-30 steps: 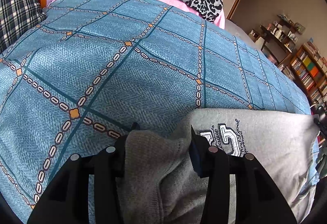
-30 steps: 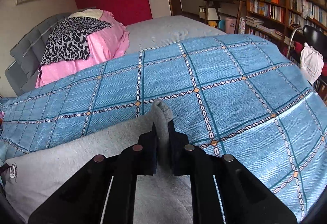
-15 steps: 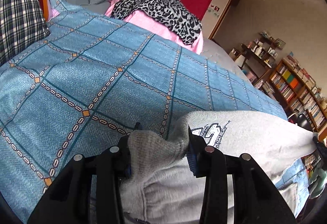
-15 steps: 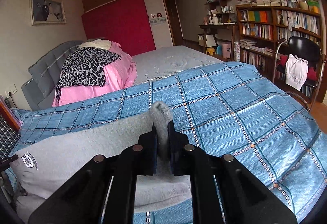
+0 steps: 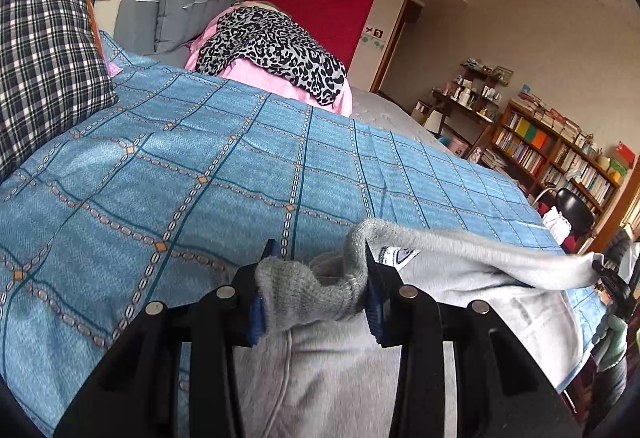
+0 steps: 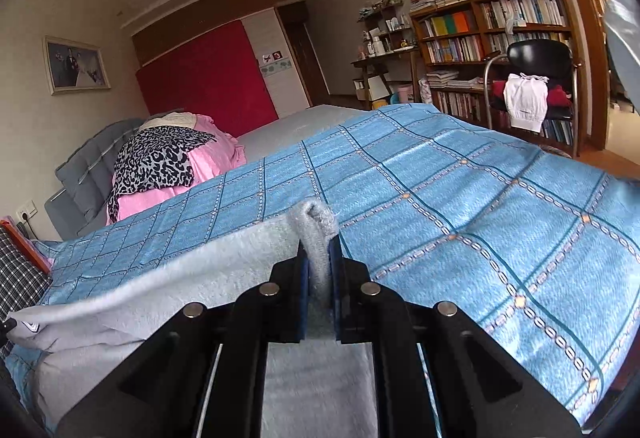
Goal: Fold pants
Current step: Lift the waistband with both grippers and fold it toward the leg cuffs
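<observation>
Grey pants point(image 5: 460, 274), soft fleece knit with a ribbed band, hang stretched between the two grippers above the near edge of the bed. Left gripper point(image 5: 316, 286): black frame, blue pads, jaws partly apart and clamped on a thick bunched wad of the ribbed band; the jaws have just been closing on that wad. A printed logo patch sits on the fabric just beside the right-hand pad. Right gripper point(image 6: 319, 270): jaws pinched tight on a narrow rolled fold of the pants point(image 6: 224, 278), which pokes up between the pads. From there the cloth runs in a taut, slightly sagging sheet toward the left edge of that view. Below lies the bedspread point(image 5: 168, 166), blue woven cloth with a chain-pattern grid, smooth and flat.
</observation>
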Demonstrator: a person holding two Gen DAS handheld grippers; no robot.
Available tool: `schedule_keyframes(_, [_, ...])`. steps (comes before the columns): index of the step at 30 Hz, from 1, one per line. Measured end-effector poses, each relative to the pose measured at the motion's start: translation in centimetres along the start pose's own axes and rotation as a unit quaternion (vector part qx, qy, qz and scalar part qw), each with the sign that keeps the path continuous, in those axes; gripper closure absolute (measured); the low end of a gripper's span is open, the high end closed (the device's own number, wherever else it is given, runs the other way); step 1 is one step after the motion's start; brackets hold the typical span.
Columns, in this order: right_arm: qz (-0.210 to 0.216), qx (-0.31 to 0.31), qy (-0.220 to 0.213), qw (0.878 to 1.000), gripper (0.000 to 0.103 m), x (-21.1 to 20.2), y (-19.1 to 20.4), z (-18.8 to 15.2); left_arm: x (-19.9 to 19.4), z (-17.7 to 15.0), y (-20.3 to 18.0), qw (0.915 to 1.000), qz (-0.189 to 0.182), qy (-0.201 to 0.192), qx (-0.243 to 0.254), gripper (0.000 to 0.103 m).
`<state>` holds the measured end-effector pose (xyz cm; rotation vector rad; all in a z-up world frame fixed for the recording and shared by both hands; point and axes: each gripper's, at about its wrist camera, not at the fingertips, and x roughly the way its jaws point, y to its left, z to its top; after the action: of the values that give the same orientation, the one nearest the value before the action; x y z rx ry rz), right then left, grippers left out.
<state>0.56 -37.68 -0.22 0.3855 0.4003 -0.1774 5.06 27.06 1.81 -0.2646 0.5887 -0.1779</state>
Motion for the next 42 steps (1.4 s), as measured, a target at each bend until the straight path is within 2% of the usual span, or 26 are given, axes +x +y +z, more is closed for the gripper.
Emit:
schedule_keyframes(3, [0.003,0.004,0.012,1.0,0.094,-1.5,-1.3,-2.6,-1.1,-2.6,0.2,1.0,-0.001,0.002,-0.006,0.064])
schedule_keyframes(6, [-0.003,0.0,0.033,0.999,0.093,-2.0,-2.1,-4.8,-1.3,-5.0,-0.4,0.9999,0.012,0.009,0.009,0.063])
schedule_keyframes(9, [-0.008,0.017,0.034,0.999,0.087,-3.2,-2.8,-6.5,-1.1,-6.7,-0.6,0.9992,0.027,0.023,0.017,0.062])
schedule_keyframes(11, [-0.015,0.025,0.032,0.999,0.075,-4.2,-3.3,-7.4,-1.2,-7.2,-0.3,0.999,0.032,0.026,0.014,0.058])
schedule_keyframes(13, [-0.025,0.025,0.029,0.999,0.068,-5.1,-3.5,-8.1,-1.4,-7.4,0.1,0.999,0.035,0.028,0.009,0.052])
schedule_keyframes(17, [-0.035,0.041,0.022,0.998,0.061,-6.7,-4.0,-9.0,-1.9,-7.9,0.6,0.9988,0.032,0.036,-0.007,0.041])
schedule_keyframes(20, [-0.024,0.071,0.026,0.997,0.061,-7.3,-4.4,-9.6,-2.1,-8.1,1.0,0.9982,0.017,0.051,-0.028,0.038])
schedule_keyframes(22, [0.0,0.092,0.035,0.995,0.061,-7.5,-4.5,-9.8,-2.4,-8.2,1.4,0.9973,0.003,0.058,-0.046,0.037])
schedule_keyframes(24, [0.029,0.114,0.049,0.992,0.055,-7.4,-4.1,-9.6,-2.8,-8.2,1.8,0.9961,-0.011,0.061,-0.062,0.036])
schedule_keyframes(26, [0.059,0.138,0.056,0.987,0.042,-7.3,-3.9,-9.7,-3.3,-8.3,2.0,0.9949,-0.025,0.063,-0.075,0.035])
schedule_keyframes(30, [0.099,0.171,0.068,0.978,0.042,-6.9,-3.6,-9.8,-4.1,-8.3,1.9,0.9926,-0.054,0.064,-0.089,0.029])
schedule_keyframes(34, [0.109,0.189,0.076,0.973,0.041,-6.4,-3.4,-9.8,-4.4,-8.4,1.4,0.9913,-0.066,0.064,-0.094,0.026])
schedule_keyframes(37, [0.115,0.206,0.078,0.969,0.036,-6.1,-3.3,-9.8,-4.6,-8.3,1.4,0.989,-0.085,0.063,-0.103,0.024])
schedule_keyframes(42, [0.115,0.207,0.073,0.969,0.03,-6.3,-3.4,-9.1,-4.8,-8.0,1.4,0.984,-0.123,0.064,-0.112,0.022])
